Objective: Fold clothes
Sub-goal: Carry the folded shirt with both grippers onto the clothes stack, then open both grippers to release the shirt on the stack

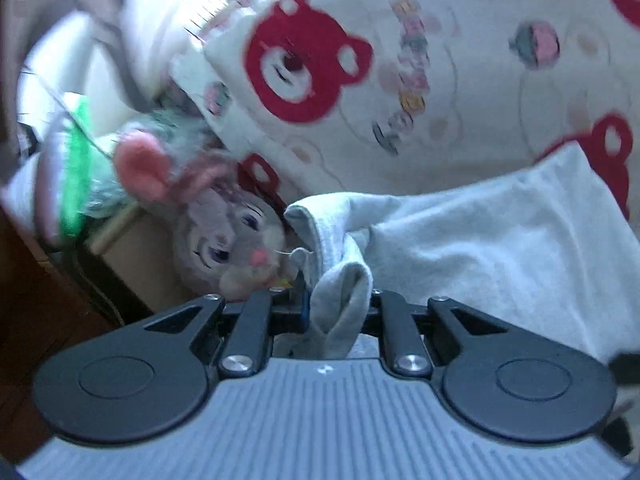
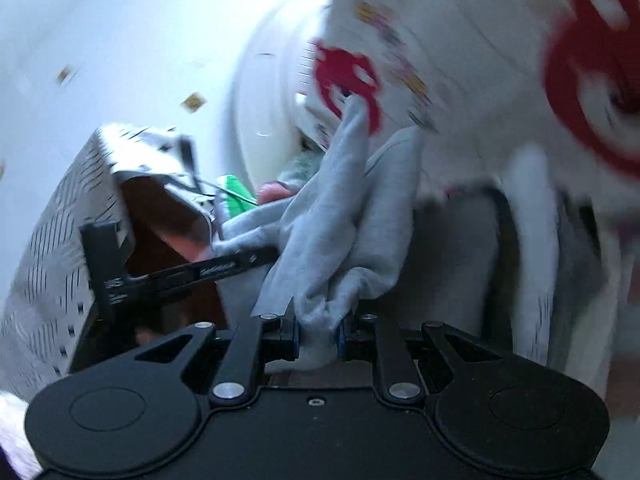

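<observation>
The left gripper (image 1: 338, 300) has its jaws clenched on a bunched edge of the grey garment (image 1: 500, 248); a twist of the cloth hangs down between them and over the gripper's front. From there the garment spreads up and to the right as a broad, pale grey sheet. Behind it lies a white bedsheet (image 1: 460, 80) printed with red bear heads. To the left of the garment, just beside its hem, is a grey plush rabbit (image 1: 236, 244) with a pink ear and pink nose, lying on its side. Further left is something green and white (image 1: 74, 184), too blurred to name.

The right gripper (image 2: 318, 336) also has its jaws closed on the garment (image 2: 340, 216), which rises from them in thick folds and a narrow tail that reaches up against the bear sheet (image 2: 500, 60). In this view a black bar (image 2: 188, 272) crosses at the left, touching the cloth's lower fold. Behind the bar is a white fabric with small dark marks (image 2: 52, 240). The green thing (image 2: 234, 196) shows past the garment's left edge. Both views are smeared with motion blur.
</observation>
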Tool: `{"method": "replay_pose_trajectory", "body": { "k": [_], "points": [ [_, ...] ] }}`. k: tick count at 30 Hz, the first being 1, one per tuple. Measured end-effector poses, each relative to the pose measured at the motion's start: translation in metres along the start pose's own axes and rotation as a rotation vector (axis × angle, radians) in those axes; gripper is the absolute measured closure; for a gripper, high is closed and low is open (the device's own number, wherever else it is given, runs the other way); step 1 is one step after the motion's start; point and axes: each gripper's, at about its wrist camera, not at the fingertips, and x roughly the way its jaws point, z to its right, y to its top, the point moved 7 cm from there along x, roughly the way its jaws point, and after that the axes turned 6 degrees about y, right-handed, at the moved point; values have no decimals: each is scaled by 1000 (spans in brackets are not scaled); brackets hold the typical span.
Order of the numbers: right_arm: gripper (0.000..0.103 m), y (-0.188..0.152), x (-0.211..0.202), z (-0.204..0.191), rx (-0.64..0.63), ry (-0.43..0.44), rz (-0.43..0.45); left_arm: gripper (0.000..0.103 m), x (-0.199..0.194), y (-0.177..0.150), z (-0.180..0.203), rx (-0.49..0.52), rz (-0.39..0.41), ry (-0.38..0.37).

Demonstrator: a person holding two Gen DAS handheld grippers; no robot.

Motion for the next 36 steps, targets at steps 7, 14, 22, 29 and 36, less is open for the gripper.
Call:
{"method": "replay_pose_trajectory", "body": {
  "k": [7,14,22,29,36],
  "points": [
    [85,-25,-6,7,-46,-22,-26,72,29,-9,10,35,-14,73],
    [82,-24,-41,-41,-465,-105,-76,66,-13,4,-29,-60,108,196],
    [71,23,-12,-73,-879,-128,-156,66,-10,-25,-9,11,-29,24],
    [68,40,54,-18,-912,-273,-291,64,23,-29,-19,-76,-84,58],
    [69,42,72,22,-814,-328,-285,63,78,-42,-24,-229,-240,35]
  ]
}}
